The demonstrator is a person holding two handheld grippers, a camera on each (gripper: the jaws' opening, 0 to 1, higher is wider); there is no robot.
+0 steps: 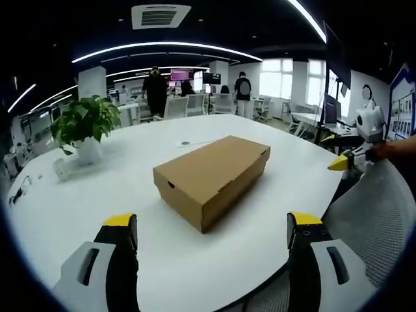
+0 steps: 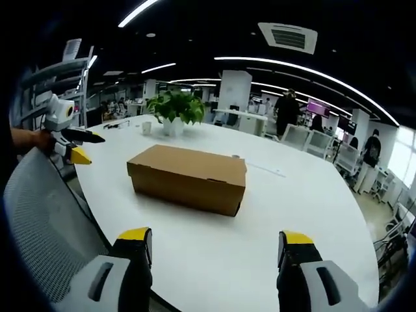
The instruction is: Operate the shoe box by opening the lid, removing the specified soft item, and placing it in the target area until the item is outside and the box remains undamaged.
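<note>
Cardboard shoe box (image 1: 212, 179) closed, lid on, mid white table (image 1: 279, 240), 12 o'clock from both grippers. Left gripper (image 1: 213, 237) wide open, empty; right gripper (image 2: 216, 250) likewise. Risk: jaw tip gouging or creasing thin lid edge; one-sided lift dragging box toward table edge, near potted plant (image 2: 175, 110).

Bare counter (image 1: 247, 240) lies on every side of the closed box (image 1: 211, 177), so both tongs, spread wide and well short of it, have open approach. A plant (image 1: 84, 127) stands well apart at the far side. A mesh chair (image 2: 45, 214) crowds the counter's edge.
</note>
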